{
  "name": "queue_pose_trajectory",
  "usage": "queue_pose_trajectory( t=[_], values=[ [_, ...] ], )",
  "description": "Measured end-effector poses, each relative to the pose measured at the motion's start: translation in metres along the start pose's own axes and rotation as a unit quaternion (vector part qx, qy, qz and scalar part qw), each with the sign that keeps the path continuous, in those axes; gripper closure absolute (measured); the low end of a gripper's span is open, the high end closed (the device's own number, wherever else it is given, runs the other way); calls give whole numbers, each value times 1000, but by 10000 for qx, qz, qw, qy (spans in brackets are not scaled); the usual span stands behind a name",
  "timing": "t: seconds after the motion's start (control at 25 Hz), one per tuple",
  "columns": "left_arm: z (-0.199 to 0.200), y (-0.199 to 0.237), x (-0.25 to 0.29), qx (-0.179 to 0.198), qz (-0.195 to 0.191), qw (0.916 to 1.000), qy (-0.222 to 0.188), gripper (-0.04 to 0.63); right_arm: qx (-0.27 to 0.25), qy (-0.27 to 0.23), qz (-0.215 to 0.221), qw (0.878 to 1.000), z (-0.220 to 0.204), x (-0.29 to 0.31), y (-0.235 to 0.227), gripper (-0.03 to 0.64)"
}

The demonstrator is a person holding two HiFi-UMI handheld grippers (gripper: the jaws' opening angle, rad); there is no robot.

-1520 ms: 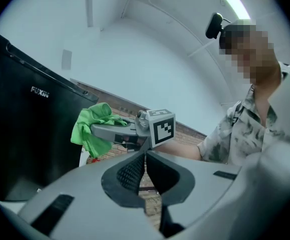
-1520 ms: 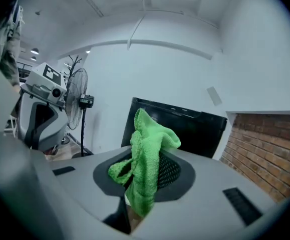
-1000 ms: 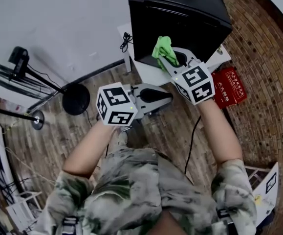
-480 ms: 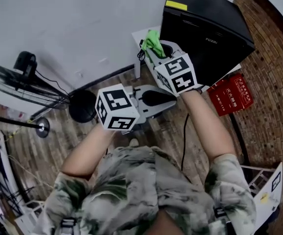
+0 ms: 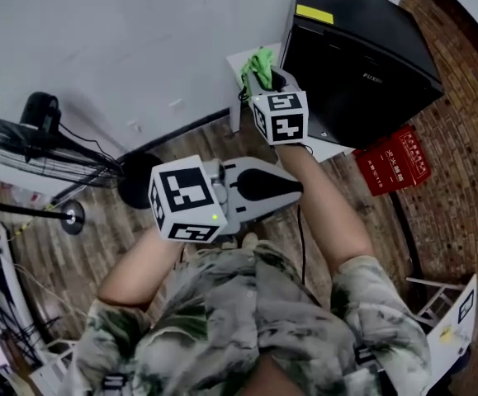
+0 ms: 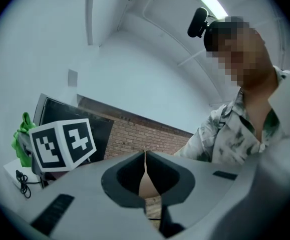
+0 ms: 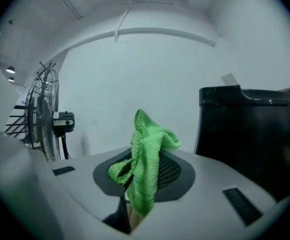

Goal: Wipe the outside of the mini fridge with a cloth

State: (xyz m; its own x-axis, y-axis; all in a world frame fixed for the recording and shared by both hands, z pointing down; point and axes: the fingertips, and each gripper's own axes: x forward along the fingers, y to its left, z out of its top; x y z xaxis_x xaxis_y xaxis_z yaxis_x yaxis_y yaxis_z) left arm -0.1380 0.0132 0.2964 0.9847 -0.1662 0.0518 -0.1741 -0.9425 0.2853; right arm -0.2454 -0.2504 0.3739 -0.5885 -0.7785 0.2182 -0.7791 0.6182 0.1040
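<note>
Green cloth (image 5: 258, 63) clamped in right gripper (image 5: 267, 77) beside black mini fridge (image 5: 362, 56), lettered FUXIN; left gripper (image 5: 295, 190) jaws together.

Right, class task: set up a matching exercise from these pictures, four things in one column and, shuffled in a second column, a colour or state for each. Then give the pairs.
Column one:
1. cloth
2. mini fridge
3. left gripper
4. standing fan

Column two:
A. black
B. jaws shut, nothing between them
C. green, clamped between jaws
D. wire cage, beside the white wall

Pairs: 1-C, 2-A, 3-B, 4-D
</note>
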Motion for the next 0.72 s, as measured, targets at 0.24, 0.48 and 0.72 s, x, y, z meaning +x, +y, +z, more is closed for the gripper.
queue_pose_trajectory(
  t=[0.24, 0.48, 0.72],
  values=[
    [22, 5, 7, -22, -64, 10000, -50, 568, 444, -277, -610, 9968, 8, 28, -29, 525],
    [27, 19, 3, -116, -208, 9996, -132, 568, 686, -488, -1233, 9888, 12, 51, -48, 525],
    [36, 25, -25, -59, -369, 9993, -67, 568, 968, -670, -1845, 9758, 30, 78, -68, 525]
  ],
)
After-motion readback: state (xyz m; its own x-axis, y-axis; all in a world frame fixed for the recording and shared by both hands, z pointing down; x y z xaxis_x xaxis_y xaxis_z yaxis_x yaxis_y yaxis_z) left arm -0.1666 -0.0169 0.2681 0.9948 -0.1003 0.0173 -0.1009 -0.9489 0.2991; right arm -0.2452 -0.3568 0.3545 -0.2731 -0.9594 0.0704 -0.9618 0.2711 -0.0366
